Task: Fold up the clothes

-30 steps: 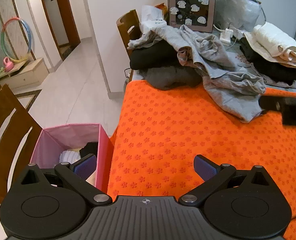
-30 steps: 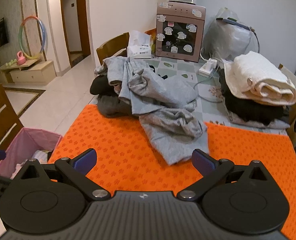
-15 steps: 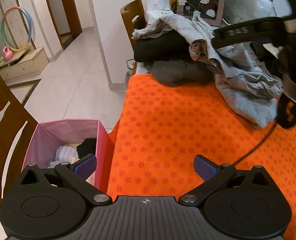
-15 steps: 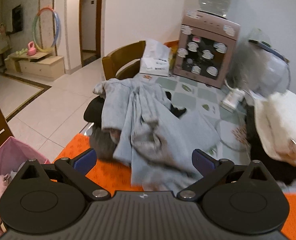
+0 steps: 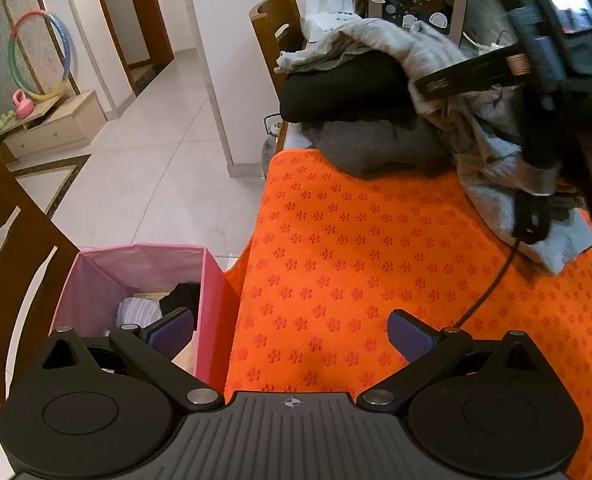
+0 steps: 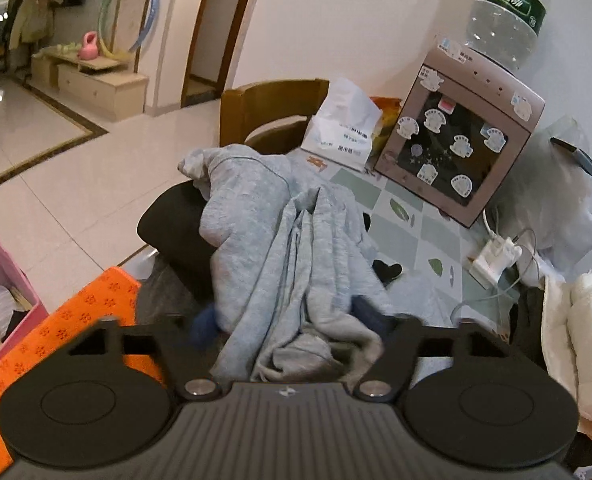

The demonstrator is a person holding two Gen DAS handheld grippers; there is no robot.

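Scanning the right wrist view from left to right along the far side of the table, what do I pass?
Wooden chair → white paper bag → pink water dispenser → white power strip → cream folded garment.

Orange mat (image 5: 376, 264) is showing a darker flower print, a pale grey garment (image 6: 288, 240) is draping over black clothes (image 5: 344, 88), the bin (image 5: 212, 280) is glowing pink, and the hoop (image 5: 40, 56) is striping rainbow.

Orange mat (image 5: 376, 264) under clothes pile (image 5: 376, 120)
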